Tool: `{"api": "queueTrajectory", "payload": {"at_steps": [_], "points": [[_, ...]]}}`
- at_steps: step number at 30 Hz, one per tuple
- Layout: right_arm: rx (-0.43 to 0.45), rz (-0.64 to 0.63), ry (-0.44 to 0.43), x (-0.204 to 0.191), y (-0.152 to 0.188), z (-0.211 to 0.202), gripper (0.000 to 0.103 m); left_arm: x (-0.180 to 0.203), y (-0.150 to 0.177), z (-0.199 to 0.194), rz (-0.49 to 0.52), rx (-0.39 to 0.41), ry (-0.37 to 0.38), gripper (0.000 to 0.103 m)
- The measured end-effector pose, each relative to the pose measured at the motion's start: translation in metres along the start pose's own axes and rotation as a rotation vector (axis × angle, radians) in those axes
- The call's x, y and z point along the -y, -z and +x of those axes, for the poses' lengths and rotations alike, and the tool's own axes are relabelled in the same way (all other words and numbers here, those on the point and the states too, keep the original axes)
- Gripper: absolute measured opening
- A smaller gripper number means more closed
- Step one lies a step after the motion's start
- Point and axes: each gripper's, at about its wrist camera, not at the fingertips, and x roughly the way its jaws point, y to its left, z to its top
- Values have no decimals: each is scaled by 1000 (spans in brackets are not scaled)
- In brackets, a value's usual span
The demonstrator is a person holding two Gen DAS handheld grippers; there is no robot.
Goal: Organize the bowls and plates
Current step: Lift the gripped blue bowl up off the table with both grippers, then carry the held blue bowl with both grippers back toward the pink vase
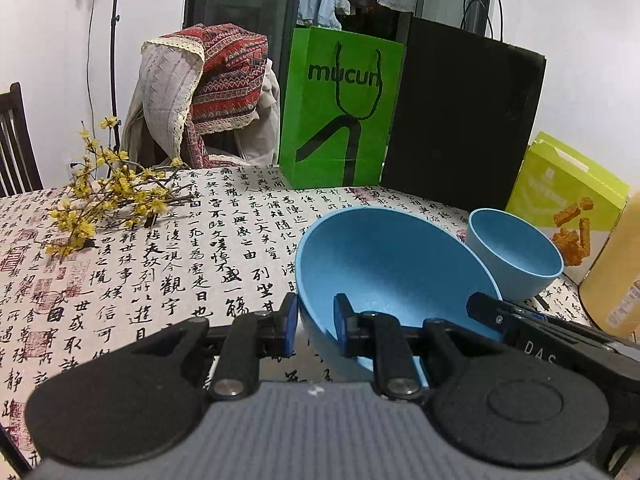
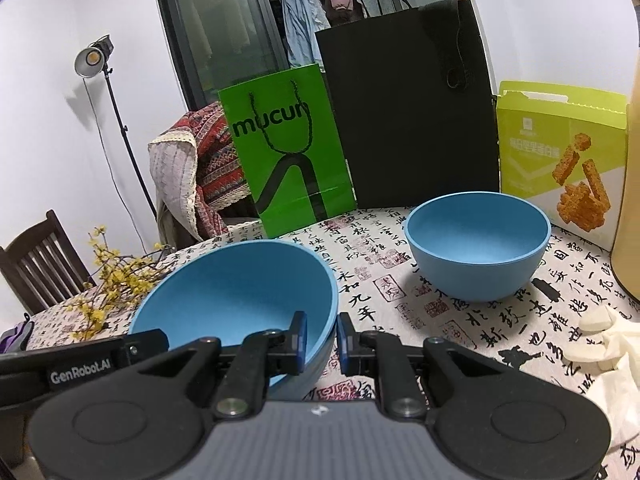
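The left gripper (image 1: 316, 328) has its two fingers closed on the near left rim of the large blue bowl (image 1: 384, 264), one blue pad outside the wall and one inside. The right gripper (image 2: 322, 342) pinches the same bowl's rim on its right side, again with one pad inside and one outside, the wall filling the narrow gap between them. Held from both sides, the large blue bowl is tilted, its opening turned toward the cameras; whether its base touches the bench (image 2: 440, 320) cannot be told.

The small blue bowl (image 2: 478, 246) stands upright on the bench's calligraphy-printed cloth, behind and to the right of the large one and apart from it in the right wrist view.

Farther back, a green paper bag (image 2: 288, 152) and a black paper bag (image 2: 408, 112) stand side by side at the bench's far edge. A yellow-green snack box (image 2: 560, 152) stands to the right of the black bag, with a yellow bottle (image 1: 616, 272) at the right edge. A sprig of yellow flowers (image 1: 108, 192) lies on the left of the cloth. White gloves (image 2: 600, 344) lie near the right edge.
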Motion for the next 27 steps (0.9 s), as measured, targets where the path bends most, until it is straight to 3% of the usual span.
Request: {"api": "queueTrajectory", "payload": {"at_steps": [27], "points": [[2, -18, -27, -28, 17, -48, 15, -17, 19, -60, -6, 39, -27, 20]]}}
